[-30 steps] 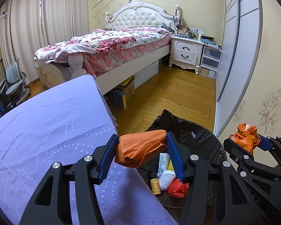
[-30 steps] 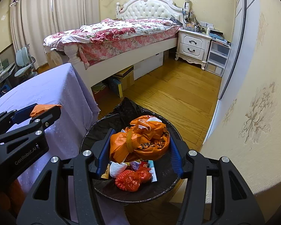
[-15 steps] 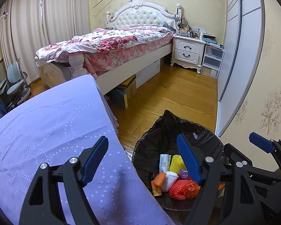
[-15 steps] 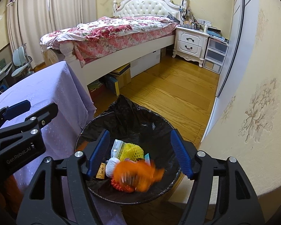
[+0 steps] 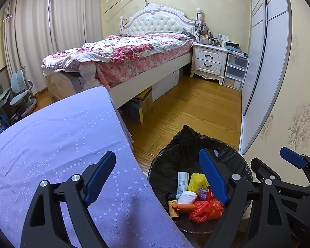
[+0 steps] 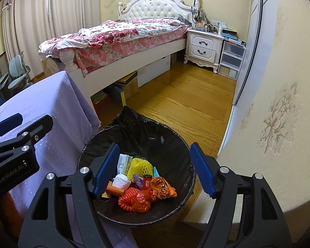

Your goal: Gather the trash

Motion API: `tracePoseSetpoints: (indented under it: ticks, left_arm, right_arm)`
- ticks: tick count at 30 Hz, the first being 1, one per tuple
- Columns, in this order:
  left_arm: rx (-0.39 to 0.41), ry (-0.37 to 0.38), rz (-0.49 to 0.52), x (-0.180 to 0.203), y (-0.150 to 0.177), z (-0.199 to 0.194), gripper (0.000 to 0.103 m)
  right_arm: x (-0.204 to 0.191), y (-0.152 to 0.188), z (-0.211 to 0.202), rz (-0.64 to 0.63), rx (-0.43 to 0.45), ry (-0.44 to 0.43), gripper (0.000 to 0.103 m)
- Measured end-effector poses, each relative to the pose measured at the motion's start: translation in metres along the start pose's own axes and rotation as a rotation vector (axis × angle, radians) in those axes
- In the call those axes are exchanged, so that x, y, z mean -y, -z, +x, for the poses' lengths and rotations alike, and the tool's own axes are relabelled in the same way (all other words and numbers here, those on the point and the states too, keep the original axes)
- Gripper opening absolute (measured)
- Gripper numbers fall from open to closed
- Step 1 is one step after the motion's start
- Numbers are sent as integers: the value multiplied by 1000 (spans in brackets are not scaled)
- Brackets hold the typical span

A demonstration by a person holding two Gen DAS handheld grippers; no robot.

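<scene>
Left tongs [image 5: 157,176]: spread wide, holding nothing, straddling the table edge and bin rim
Right tongs [image 6: 154,168]: spread wide, holding nothing, over the bin
Bin [image 6: 171,136]: black-lined, on the floor at 3 o'clock of the table [image 5: 51,136]
Trash: orange bag [image 6: 162,188], red netting [image 6: 132,201], yellow foam net [image 6: 137,166], white wad [image 6: 121,180], all inside the bin

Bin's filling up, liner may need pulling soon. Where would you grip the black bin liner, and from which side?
Grip the loose flap of the black bin liner that stands up above the far rim of the bin, on the bed side. It is the only slack part; elsewhere the liner looks stretched tight over the rim. Come from above with the right gripper, now open over the bin, jaws straddling the flap.
</scene>
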State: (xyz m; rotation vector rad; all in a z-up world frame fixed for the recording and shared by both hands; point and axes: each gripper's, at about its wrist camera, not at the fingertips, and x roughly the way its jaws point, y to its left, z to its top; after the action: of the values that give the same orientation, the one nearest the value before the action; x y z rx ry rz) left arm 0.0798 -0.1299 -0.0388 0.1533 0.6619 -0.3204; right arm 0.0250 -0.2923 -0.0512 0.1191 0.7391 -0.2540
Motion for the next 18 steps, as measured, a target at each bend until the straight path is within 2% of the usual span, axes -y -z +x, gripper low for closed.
tracePoseSetpoints:
  ticks: [18]
  left_arm:
    - [45,-77,-34,-20,2,-29,87]
  right_arm:
    - [-7,-6,-22,-6,52,23,81]
